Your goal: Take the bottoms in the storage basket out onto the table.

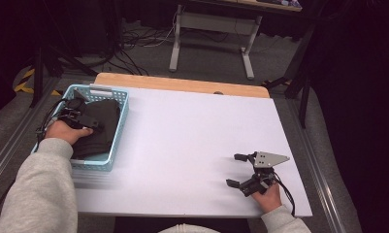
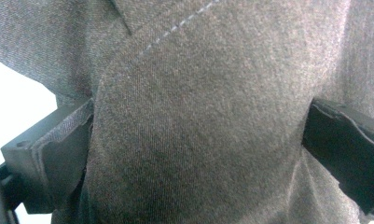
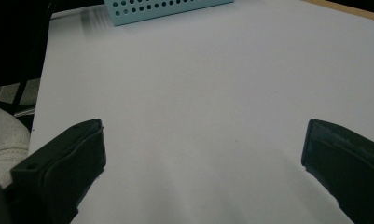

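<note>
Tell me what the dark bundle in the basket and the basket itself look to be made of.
Dark garment: woven fabric, matte grey-brown; fine twill grain and a stitched seam show between the left claw's jaws. Basket: apparently moulded plastic, smooth light blue, with perforated walls.

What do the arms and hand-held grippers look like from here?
Both arms wear light grey sleeves. The right hand-held gripper is black with two blocky jaws, a grey three-cornered plate with small holes on top, and a black cable trailing back. The left hand-held gripper is black too, with a black cable looping behind it.
</note>
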Motion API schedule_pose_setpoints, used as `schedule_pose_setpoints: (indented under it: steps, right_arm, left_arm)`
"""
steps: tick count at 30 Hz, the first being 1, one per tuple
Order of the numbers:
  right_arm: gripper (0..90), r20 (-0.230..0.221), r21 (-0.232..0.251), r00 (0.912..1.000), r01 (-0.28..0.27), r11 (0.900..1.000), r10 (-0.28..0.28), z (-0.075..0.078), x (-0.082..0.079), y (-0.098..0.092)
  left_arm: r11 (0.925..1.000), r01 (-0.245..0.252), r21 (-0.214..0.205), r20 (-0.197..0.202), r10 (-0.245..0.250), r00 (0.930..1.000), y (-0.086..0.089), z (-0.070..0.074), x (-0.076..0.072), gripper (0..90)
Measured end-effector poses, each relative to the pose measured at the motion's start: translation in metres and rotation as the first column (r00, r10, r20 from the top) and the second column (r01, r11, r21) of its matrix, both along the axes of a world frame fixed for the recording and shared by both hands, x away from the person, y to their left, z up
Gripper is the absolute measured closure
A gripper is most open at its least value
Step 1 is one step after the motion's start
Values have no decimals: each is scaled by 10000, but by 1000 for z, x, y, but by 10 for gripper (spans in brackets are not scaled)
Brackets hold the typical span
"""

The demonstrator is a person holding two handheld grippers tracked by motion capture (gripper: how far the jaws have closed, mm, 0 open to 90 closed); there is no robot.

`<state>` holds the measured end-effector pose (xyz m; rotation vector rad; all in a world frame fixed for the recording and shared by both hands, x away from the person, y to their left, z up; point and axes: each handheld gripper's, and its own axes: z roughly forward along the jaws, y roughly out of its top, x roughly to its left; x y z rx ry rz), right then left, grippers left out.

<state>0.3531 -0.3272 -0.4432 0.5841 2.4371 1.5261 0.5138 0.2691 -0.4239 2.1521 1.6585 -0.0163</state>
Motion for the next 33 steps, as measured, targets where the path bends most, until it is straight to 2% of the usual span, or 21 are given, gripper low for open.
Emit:
schedule_pose_setpoints:
  steps: [3,12,15,21,27,30,33]
  right_arm:
    - [6,12,-7,10000,17,10000,-17,0,0,0]
    - [6,24,-23,10000,50,10000,-50,0,0,0]
    - [7,37,-28,10000,72,10000,-72,0,-1,0]
    - [6,21,-2,10000,76,10000,-76,0,-1,-1]
    - [7,12,11,10000,41,10000,-41,0,-1,0]
    - [6,9,12,10000,40,10000,-40,0,-1,0]
    - [6,14,1,10000,52,10000,-52,0,-1,0]
  left_arm:
    - [9998,-100,-157,-55,99,9999,1,-1,2,0]
    - [9999,-69,-79,-78,68,9999,-1,-2,3,3]
    - [9997,233,-12,26,-233,9997,-9,-1,3,42]
    - [9979,610,206,122,-612,9981,-19,5,2,183]
    - [9952,866,462,635,-895,9940,-21,12,-4,459]
    - [9933,942,672,788,-994,9919,-23,14,-5,526]
    - [9931,957,682,958,-1020,9902,-24,15,-8,556]
